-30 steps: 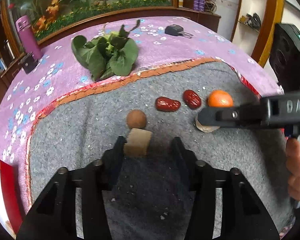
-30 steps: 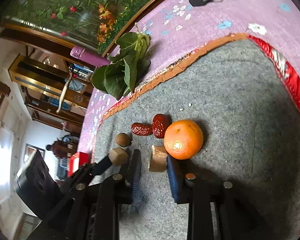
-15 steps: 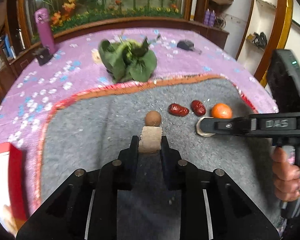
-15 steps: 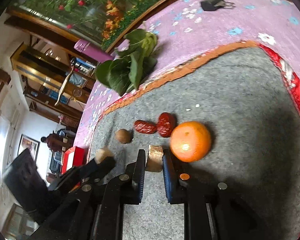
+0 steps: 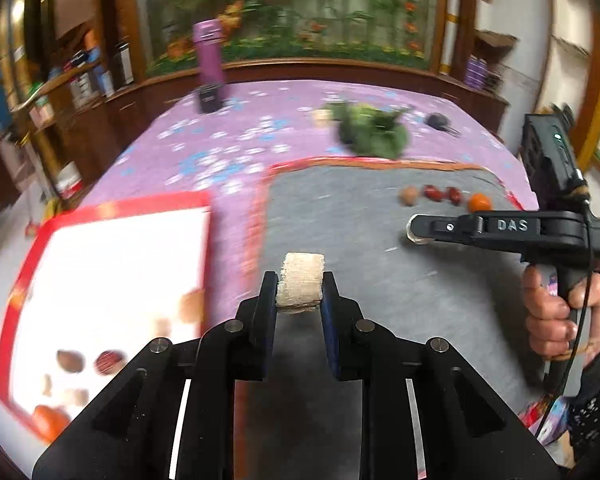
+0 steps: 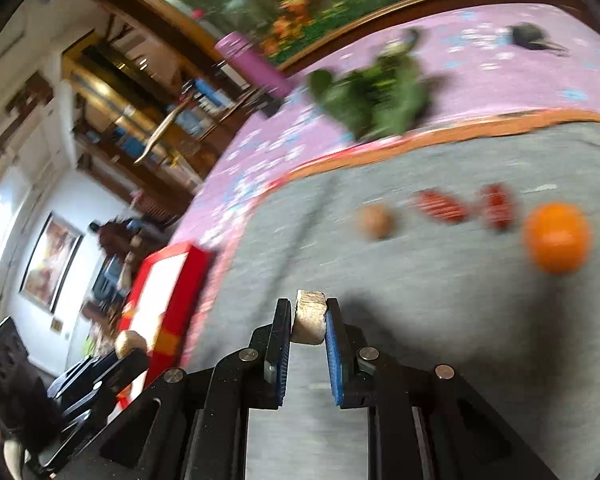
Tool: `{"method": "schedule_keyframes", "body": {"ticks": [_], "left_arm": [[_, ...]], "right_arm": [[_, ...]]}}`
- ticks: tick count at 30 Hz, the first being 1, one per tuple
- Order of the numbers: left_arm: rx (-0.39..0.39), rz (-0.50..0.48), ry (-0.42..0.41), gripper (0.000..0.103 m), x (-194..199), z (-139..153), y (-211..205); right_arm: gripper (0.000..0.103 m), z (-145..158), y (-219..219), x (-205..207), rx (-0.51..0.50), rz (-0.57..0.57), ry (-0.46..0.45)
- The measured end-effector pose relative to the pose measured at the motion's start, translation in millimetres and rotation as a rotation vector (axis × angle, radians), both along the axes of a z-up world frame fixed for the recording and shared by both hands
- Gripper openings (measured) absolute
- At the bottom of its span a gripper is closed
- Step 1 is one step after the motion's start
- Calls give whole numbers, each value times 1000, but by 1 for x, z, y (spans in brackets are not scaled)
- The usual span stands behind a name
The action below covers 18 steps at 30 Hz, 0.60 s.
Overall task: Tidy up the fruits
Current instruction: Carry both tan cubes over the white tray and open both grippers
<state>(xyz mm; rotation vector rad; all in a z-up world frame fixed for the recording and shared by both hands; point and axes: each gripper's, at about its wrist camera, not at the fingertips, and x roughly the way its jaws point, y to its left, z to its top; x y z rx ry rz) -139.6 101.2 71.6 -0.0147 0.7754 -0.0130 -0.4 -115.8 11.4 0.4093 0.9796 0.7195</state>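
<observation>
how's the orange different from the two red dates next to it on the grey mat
The orange is round and bright orange; the two red dates are dark red and longer than they are wide. The orange is also clearly bigger than either date. It sits at the right end of the row, with the dates between it and a brown round fruit. All lie loose on the grey mat, and no hand-held gripper holds any of them.
</observation>
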Motion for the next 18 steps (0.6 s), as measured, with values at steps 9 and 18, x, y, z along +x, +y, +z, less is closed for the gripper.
{"method": "schedule_keyframes", "body": {"ticks": [9,18], "left_arm": [[-1,224,-5,20,-28,-3,100],[-9,283,13,20,-38,-16,136]], "right_arm": [[16,36,135,-33,13,218,-71],[16,26,207,-51,-54,311,-75]]}}
